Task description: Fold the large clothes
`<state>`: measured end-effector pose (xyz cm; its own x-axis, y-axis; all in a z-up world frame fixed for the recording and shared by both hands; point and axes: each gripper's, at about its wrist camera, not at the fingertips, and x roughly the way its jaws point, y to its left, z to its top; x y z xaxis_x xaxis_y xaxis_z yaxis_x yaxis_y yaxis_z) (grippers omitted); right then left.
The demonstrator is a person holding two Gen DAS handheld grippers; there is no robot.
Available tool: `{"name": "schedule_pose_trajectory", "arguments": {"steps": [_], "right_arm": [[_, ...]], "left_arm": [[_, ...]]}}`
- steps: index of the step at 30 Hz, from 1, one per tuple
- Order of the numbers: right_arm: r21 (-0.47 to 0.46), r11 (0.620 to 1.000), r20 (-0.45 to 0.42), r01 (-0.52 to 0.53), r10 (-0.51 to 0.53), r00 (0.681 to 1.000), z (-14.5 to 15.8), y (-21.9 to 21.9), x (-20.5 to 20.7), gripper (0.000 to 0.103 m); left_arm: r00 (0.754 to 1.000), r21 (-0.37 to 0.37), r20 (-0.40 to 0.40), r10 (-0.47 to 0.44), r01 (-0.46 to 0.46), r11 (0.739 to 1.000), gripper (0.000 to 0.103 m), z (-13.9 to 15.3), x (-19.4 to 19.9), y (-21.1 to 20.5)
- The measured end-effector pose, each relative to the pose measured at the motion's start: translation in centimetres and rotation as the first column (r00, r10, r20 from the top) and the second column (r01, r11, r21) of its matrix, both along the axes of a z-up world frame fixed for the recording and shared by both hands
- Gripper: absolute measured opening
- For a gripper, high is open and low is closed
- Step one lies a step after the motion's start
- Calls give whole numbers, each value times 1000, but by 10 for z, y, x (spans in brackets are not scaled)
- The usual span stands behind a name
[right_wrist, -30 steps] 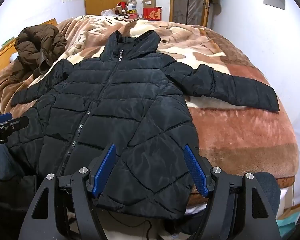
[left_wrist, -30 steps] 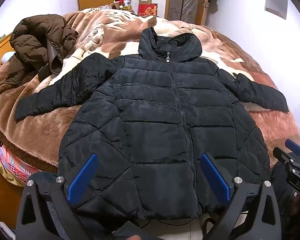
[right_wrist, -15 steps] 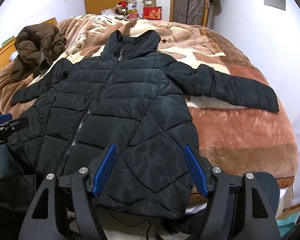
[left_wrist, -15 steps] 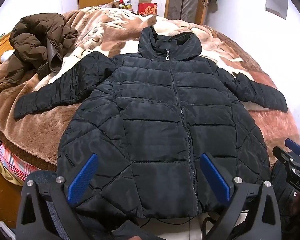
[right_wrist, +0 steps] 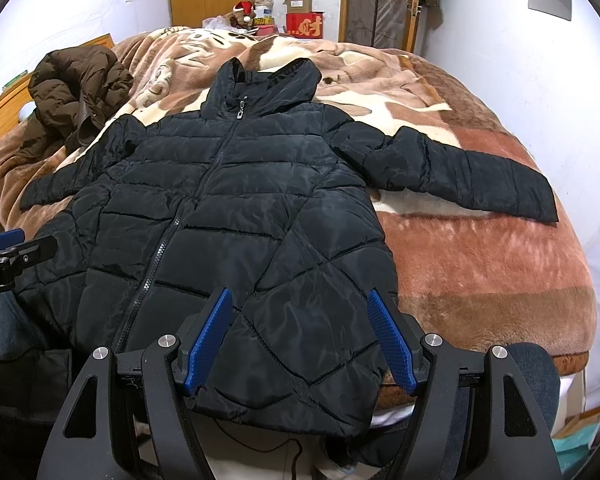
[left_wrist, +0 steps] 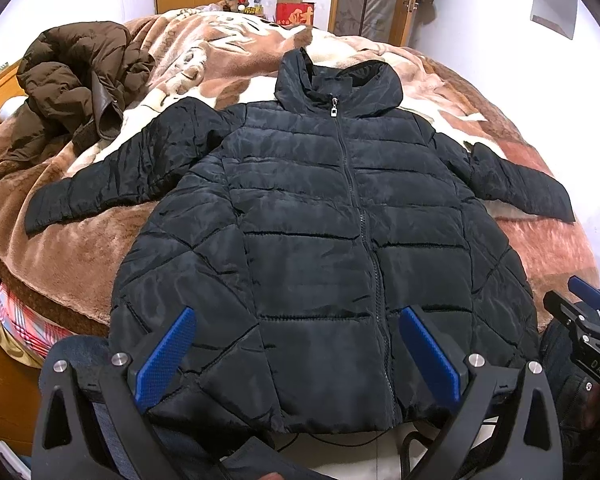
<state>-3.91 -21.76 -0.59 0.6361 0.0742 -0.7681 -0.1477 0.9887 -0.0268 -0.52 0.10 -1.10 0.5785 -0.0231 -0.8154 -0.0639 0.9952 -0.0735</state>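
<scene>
Both tongs (left_wrist: 296, 354) (right_wrist: 302, 336) agape over jacket (left_wrist: 320, 240) hem

Bed covered by brown/cream plush blanket (left_wrist: 100, 248). Black puffer jacket (left_wrist: 320, 240) lies flat on it, zipped, front up, both sleeves spread out, hem hanging over the near edge. Brown coat (left_wrist: 72, 88) bunched up on the blanket's far-left side.

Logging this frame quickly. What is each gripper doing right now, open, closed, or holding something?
Left gripper: open, holding nothing, above the black jacket hem.
Right gripper: open, holding nothing, above the same hem.
</scene>
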Motion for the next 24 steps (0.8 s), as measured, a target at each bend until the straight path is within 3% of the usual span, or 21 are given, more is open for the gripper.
{"name": "schedule_pose_trajectory", "arguments": {"steps": [24], "right_arm": [[-3, 1000, -5, 0, 0, 1000, -1, 1, 1, 70]], "left_arm": [[1000, -2, -3, 1, -1, 1000, 103, 0, 1, 0]]}}
